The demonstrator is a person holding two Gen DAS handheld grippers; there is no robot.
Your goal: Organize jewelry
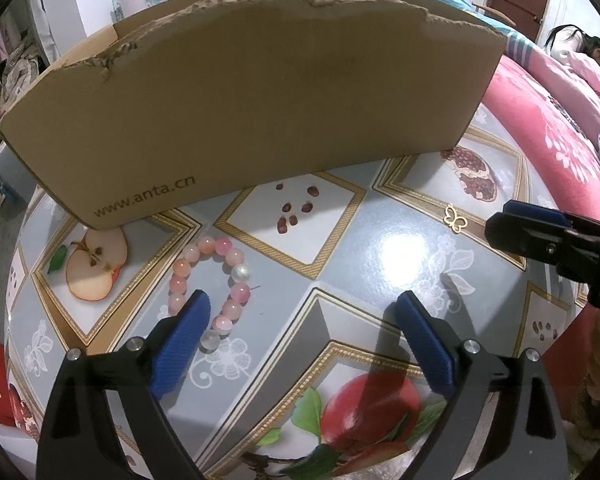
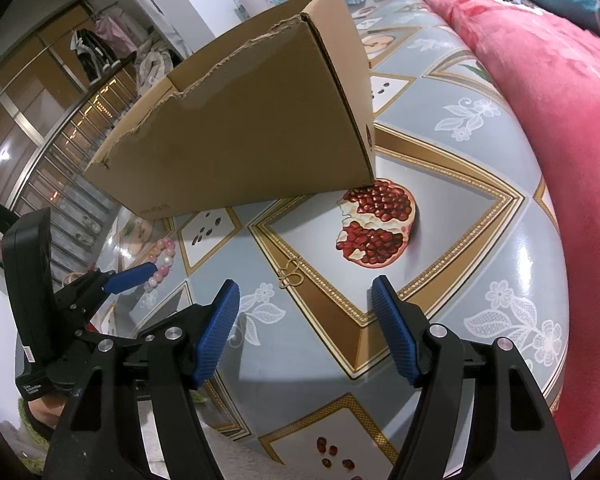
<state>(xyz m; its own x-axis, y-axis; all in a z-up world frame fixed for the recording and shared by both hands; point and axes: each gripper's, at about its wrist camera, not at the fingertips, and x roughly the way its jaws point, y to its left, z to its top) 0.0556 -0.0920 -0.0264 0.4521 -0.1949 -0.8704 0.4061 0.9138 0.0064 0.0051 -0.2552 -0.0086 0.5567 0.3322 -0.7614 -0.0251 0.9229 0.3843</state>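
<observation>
Both grippers hang over the table [image 1: 380,248], and nothing is held! The left gripper [image 1: 304,332] has its blue pads spread wide apart, empty, right above the pink bead bracelet [image 1: 208,284], which lies flat on the fruit-print cover just in front of the cardboard box [image 1: 260,104]. The right gripper [image 2: 304,320] is parted too, nothing between its fingers, with the little gold butterfly piece [image 2: 290,274] lying just ahead of it. For a clean pick, I'd say the left one should drop over one side of the bead ring and pinch a single strand (round beads will likely roll away from the pads). The box wall stands tall, so any lift must clear its torn rim; a red blanket [image 2: 560,80] crowds the table's far edge
</observation>
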